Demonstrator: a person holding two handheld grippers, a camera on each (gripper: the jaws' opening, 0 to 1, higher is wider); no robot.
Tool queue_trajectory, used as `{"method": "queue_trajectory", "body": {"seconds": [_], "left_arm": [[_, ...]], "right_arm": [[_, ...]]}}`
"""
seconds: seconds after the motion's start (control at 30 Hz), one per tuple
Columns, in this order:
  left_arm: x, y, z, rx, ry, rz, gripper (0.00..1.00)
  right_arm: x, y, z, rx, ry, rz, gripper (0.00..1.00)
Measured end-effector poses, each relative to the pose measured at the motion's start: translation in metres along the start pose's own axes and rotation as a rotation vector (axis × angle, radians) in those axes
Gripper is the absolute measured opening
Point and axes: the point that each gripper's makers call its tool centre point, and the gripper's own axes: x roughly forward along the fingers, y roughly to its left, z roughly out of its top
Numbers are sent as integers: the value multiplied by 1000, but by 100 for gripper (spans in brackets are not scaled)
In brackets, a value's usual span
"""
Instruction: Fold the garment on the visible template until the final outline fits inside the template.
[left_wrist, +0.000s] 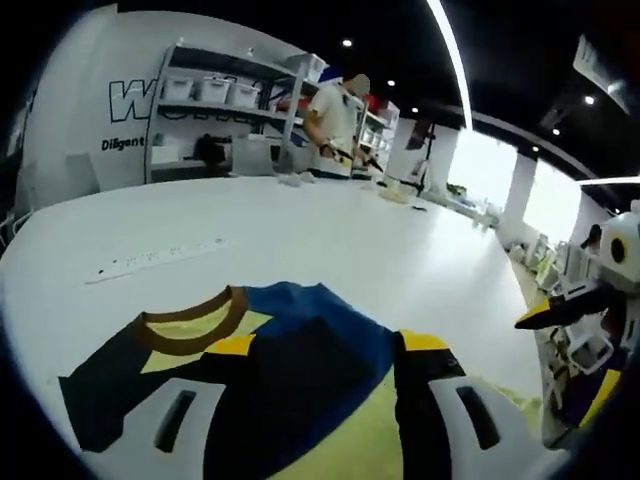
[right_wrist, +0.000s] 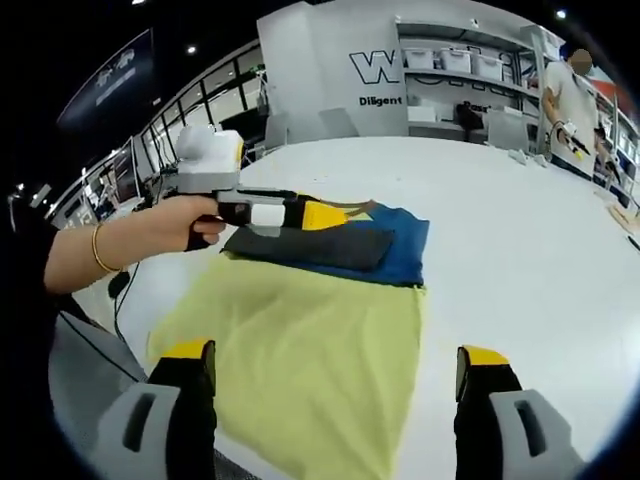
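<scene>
On the white table (left_wrist: 330, 250), in the left gripper view, the garment (left_wrist: 300, 370) lies spread just ahead of the left gripper (left_wrist: 320, 415), a shirt with a brown collar (left_wrist: 195, 325) at the far end, a blue band below it, dark sleeves and a yellow body. The left gripper's two white jaws with yellow tips rise from the bottom edge with a wide gap between them, released and holding nothing, and they sit over the near part of the shirt. The right gripper (left_wrist: 545, 315) comes in from the right edge, its dark tip pointing toward the shirt; whether it is released or clenched cannot be told from here. Across the table a person (left_wrist: 335, 125) stands in front of shelves (left_wrist: 225, 100) loaded with bins. In the right gripper view, the shirt (right_wrist: 310, 340) lies on the table (right_wrist: 520, 240) with its yellow body nearest, the blue band and a dark sleeve folded across it farther off. The right gripper (right_wrist: 335, 385) shows two black jaws with yellow tips standing well apart, released, one at each side of the yellow cloth's near end. A hand (right_wrist: 190, 225) with a gold bracelet (right_wrist: 98, 250) reaches in from the left holding the left gripper (right_wrist: 335, 213), whose yellow tip sits at the collar end of the shirt.
</scene>
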Motion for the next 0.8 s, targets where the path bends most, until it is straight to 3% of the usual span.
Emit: {"method": "queue_trajectory", "body": {"seconds": [0.1, 0.23, 0.4, 0.43, 0.6, 0.67, 0.7, 0.73, 0.77, 0.8], "left_arm": [[-11, 4, 6, 8, -3, 11, 65], [-32, 18, 13, 35, -4, 49, 65], [-59, 38, 4, 51, 49, 116, 63], [-74, 51, -3, 29, 68, 163, 64], [-99, 69, -12, 36, 74, 212, 60], [-122, 98, -31, 13, 100, 337, 57], [-127, 103, -38, 1, 124, 356, 55], [-136, 109, -39, -13, 105, 392, 53], [-148, 120, -54, -28, 152, 431, 50], [-154, 126, -59, -34, 153, 456, 46]], "right_arm": [[1, 0, 2, 7, -7, 4, 99], [2, 1, 4, 16, -9, 5, 99], [3, 2, 6, 40, -23, 0, 99], [3, 2, 6, 46, -26, -4, 99], [3, 3, 4, 49, -21, -6, 99], [5, 8, 3, 45, -14, 12, 99], [6, 9, 2, 43, -11, 15, 99], [6, 11, 2, 32, -10, 18, 99], [6, 13, 2, 24, -9, 22, 99], [7, 13, 2, 24, -6, 21, 99]]}}
